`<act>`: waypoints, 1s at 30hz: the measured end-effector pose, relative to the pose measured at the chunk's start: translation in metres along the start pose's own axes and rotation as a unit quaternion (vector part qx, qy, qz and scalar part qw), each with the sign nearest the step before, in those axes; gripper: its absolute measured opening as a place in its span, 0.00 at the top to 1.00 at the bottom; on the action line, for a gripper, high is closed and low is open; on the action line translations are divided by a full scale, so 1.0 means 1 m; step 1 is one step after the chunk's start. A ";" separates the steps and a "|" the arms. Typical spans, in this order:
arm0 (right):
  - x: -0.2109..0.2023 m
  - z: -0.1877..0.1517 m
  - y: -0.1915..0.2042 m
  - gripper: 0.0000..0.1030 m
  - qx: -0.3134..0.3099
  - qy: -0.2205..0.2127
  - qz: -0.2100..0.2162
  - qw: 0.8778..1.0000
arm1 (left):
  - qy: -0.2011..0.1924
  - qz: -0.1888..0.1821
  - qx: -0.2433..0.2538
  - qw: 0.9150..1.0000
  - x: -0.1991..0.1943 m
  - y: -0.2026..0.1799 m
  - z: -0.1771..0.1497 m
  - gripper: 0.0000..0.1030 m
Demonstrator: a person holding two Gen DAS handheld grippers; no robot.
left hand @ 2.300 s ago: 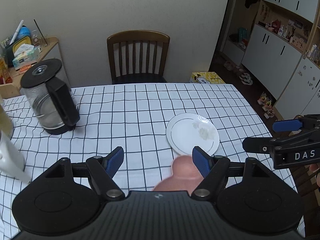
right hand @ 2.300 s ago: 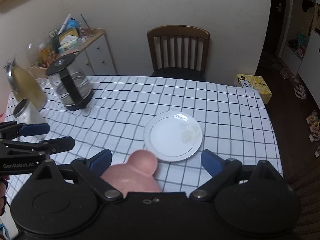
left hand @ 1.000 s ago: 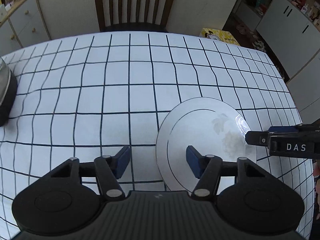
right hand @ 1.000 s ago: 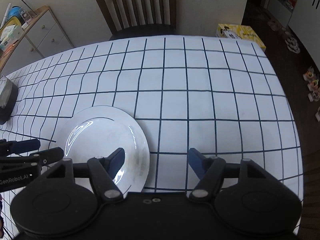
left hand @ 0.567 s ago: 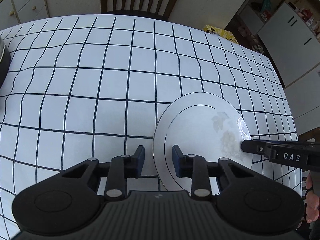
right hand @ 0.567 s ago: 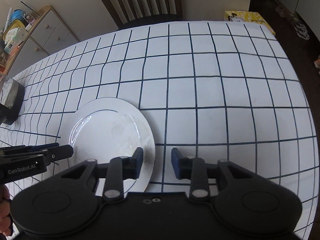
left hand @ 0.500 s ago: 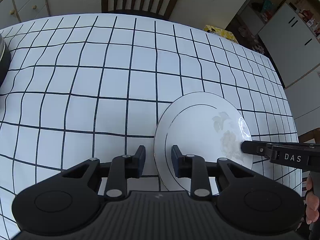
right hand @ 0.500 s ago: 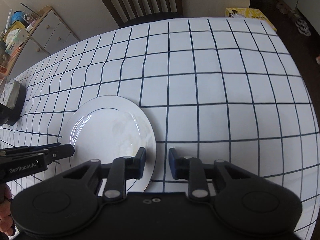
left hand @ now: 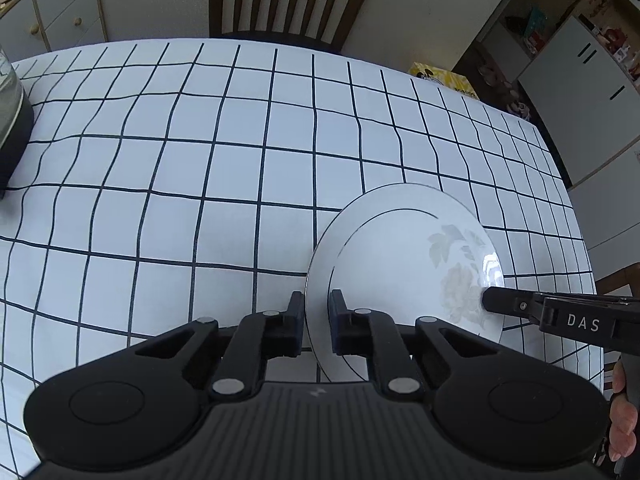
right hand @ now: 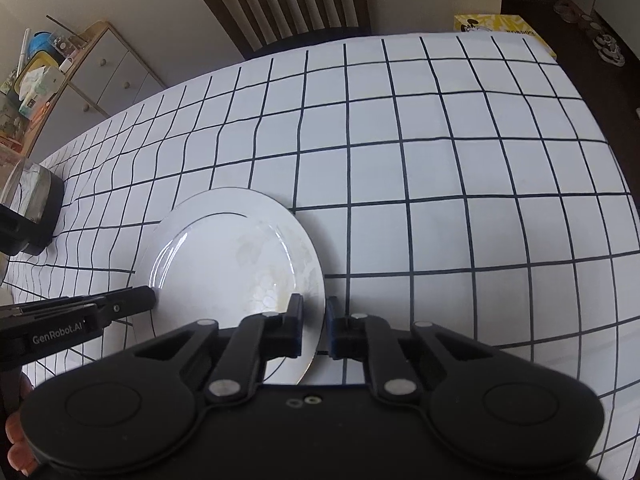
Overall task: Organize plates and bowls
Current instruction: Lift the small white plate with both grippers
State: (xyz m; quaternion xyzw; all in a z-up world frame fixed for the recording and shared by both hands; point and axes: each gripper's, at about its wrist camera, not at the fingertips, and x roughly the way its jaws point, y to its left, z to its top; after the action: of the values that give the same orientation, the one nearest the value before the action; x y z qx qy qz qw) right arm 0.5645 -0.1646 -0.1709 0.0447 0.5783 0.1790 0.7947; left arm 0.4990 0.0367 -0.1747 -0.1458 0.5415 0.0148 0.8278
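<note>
Gripping One Plate From Both Sides

One white plate lies face up on the checked surface, round, so with no long axis. Two claws are closing on it: the left claw pinches its left rim, the right claw its right rim. One chair stands beyond the surface.

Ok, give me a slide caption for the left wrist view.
Left hand-held gripper closing on the white plate's rim, right hand-held gripper at its opposite edge.
</note>
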 end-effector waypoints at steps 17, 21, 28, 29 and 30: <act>-0.061 -0.005 0.032 0.90 -0.003 -0.058 -0.001 0.998 | -0.042 -0.002 0.011 0.999 -0.076 -0.001 -0.004 0.89; -0.081 -0.021 0.043 0.90 -0.001 -0.066 0.001 0.998 | -0.046 -0.001 0.016 0.999 -0.101 0.001 -0.018 0.89; -0.114 -0.058 0.069 0.90 -0.010 -0.075 -0.001 0.997 | -0.053 0.002 0.018 0.998 -0.148 0.012 -0.059 0.89; -0.119 -0.065 0.073 0.90 -0.012 -0.076 -0.001 0.997 | -0.053 0.002 0.016 0.998 -0.154 0.014 -0.066 0.89; -0.123 -0.071 0.077 0.90 -0.015 -0.077 -0.001 0.997 | -0.054 0.002 0.014 0.998 -0.160 0.017 -0.073 0.89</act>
State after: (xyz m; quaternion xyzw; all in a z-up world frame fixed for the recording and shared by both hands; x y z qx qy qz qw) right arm 0.4475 -0.1439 -0.0616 0.0462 0.5125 0.1829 0.8377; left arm 0.3652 0.0552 -0.0616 -0.1324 0.4964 0.0171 0.8578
